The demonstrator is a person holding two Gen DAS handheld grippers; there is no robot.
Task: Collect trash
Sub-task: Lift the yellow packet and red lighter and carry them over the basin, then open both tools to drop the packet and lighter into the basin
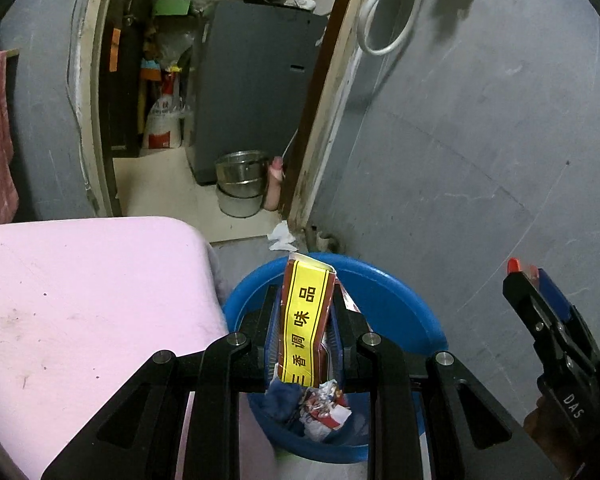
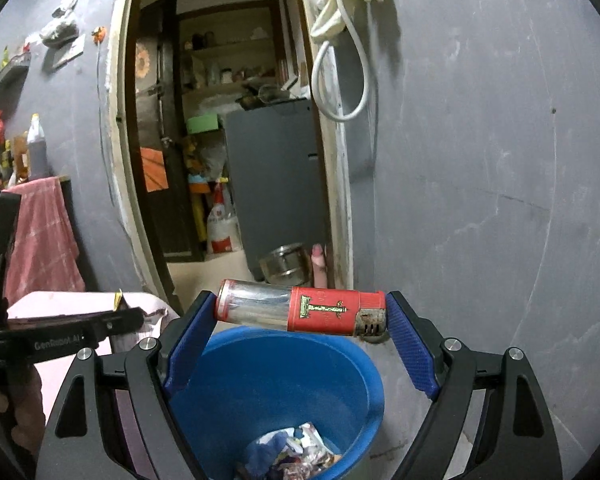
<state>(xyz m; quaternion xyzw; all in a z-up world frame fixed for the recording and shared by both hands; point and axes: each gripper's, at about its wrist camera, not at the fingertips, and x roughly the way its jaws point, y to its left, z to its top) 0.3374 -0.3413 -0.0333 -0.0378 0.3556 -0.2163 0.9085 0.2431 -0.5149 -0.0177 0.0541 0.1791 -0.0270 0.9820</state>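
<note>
Both grippers hang over the blue bucket (image 2: 284,384) so the trash can fall inside: the left gripper (image 1: 306,320) pinches a packet (image 1: 305,316), the right gripper (image 2: 300,314) clamps a lighter (image 2: 300,312) endwise.

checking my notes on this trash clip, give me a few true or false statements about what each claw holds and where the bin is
1. The left claw is shut on a seasoning packet with a yellow strip. True.
2. The right claw is empty. False: it grips a red and clear shaker jar end to end, lying sideways between its pads.
3. The blue bucket already holds crumpled wrappers. True.
4. The jar is resting at the bottom of the bucket. False: it is held above the bucket's opening.
5. A pink surface lies to the right of the bucket in the left wrist view. False: it is on the left.
</note>
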